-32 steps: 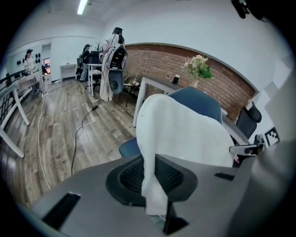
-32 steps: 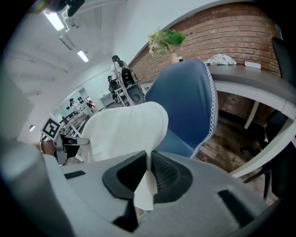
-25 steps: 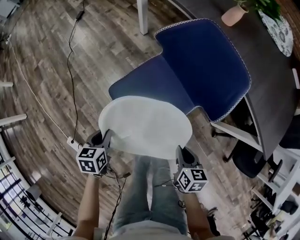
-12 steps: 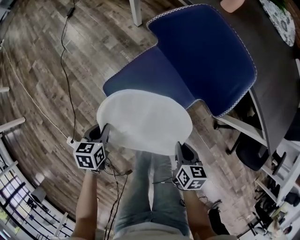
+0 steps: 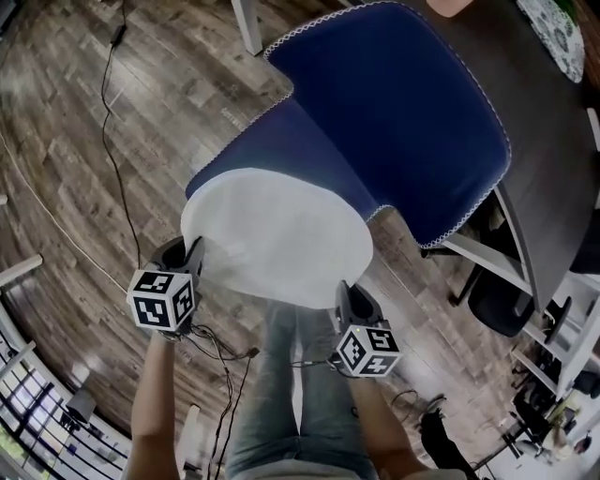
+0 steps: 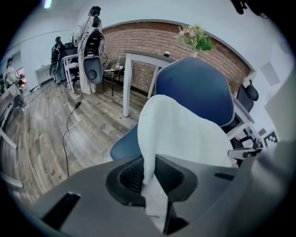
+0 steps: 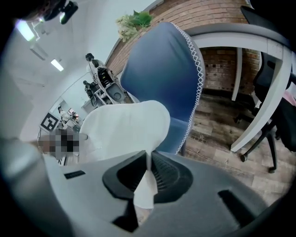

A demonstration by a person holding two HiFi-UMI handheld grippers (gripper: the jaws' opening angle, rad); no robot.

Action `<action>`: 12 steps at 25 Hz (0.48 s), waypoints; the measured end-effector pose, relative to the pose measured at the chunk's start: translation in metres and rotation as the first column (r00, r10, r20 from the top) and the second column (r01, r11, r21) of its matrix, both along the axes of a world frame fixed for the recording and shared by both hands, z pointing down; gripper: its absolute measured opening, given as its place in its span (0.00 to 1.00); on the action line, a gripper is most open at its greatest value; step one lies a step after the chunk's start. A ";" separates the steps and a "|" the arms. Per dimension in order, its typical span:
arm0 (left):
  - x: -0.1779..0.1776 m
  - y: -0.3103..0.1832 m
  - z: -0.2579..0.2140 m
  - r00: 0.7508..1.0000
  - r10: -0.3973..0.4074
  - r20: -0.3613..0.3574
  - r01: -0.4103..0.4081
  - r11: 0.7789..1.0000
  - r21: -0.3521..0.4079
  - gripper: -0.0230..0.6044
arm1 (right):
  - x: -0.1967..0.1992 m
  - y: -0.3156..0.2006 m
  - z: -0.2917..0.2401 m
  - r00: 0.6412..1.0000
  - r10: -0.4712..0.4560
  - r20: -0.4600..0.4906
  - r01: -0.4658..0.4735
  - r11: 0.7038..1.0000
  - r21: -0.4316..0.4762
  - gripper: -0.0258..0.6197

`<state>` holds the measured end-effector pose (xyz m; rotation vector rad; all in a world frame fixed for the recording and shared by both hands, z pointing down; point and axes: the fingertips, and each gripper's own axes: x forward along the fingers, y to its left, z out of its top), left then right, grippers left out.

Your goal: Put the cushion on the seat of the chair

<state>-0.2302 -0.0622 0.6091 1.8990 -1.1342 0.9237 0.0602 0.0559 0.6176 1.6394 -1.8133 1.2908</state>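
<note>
Your left gripper (image 5: 190,255) had its jaws nearly together, pinching the rim of the cushion (image 5: 277,234) at its 8 o'clock edge. In the left gripper view a fold of white cloth ran down between the ribbed black pads (image 6: 169,173). Your right gripper (image 5: 344,292) was narrowed the same way on the rim at 5 o'clock, with a thin flap of cloth caught between its jaws.

The cushion hung spread between the two grippers, in front of your legs (image 5: 300,394). In the head view its far edge overlapped the front of the seat (image 5: 272,141). Whether it touched the seat could not be told.

The chair (image 5: 394,103) stood at 1 o'clock from the cushion, with its back beyond the seat. A dark table (image 5: 553,122) lay close behind the back at 2 o'clock, and a black office chair (image 5: 497,300) stood at 4 o'clock. A white table leg (image 5: 246,23) stood at 12 o'clock, and a black cable (image 5: 108,122) trailed over the floor (image 5: 66,206) at 10 o'clock.

The cushion was white, smooth, thin and oval. The chair was dark blue cloth, rounded, with white zigzag stitching along its edge. The floor was grey-brown wood plank.
</note>
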 end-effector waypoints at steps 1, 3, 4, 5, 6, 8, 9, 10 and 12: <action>0.001 -0.006 0.002 1.000 0.012 0.005 -0.012 1.000 -0.004 0.11 | 0.000 -0.002 0.004 1.000 0.015 0.007 -0.015 1.000 -0.005 0.10; 0.006 -0.018 0.005 0.999 0.033 0.015 -0.033 0.999 -0.012 0.11 | 0.001 -0.007 0.011 0.999 0.045 0.023 -0.045 0.999 -0.016 0.10; 0.009 -0.025 0.007 0.999 0.042 0.019 -0.042 0.999 -0.016 0.11 | 0.003 -0.009 0.015 0.998 0.061 0.030 -0.060 0.998 -0.021 0.10; 0.011 -0.031 0.010 0.998 0.050 0.024 -0.049 0.999 -0.019 0.11 | 0.003 -0.012 0.018 0.997 0.076 0.035 -0.075 0.997 -0.027 0.10; 0.014 -0.036 0.013 0.998 0.057 0.030 -0.056 0.998 -0.022 0.11 | 0.004 -0.013 0.022 0.995 0.090 0.038 -0.089 0.996 -0.033 0.10; 0.018 -0.046 0.020 0.997 0.069 0.044 -0.068 0.997 -0.030 0.11 | 0.005 -0.017 0.029 0.992 0.116 0.044 -0.114 0.992 -0.046 0.10; 0.020 -0.050 0.024 0.996 0.075 0.050 -0.073 0.997 -0.034 0.11 | 0.006 -0.018 0.033 0.991 0.129 0.048 -0.126 0.991 -0.052 0.10; 0.023 -0.055 0.027 0.995 0.080 0.054 -0.078 0.996 -0.037 0.11 | 0.007 -0.021 0.036 0.989 0.140 0.051 -0.137 0.989 -0.057 0.10; 0.026 -0.063 0.035 0.994 0.092 0.061 -0.089 0.995 -0.045 0.11 | 0.007 -0.026 0.043 0.986 0.159 0.056 -0.155 0.986 -0.065 0.10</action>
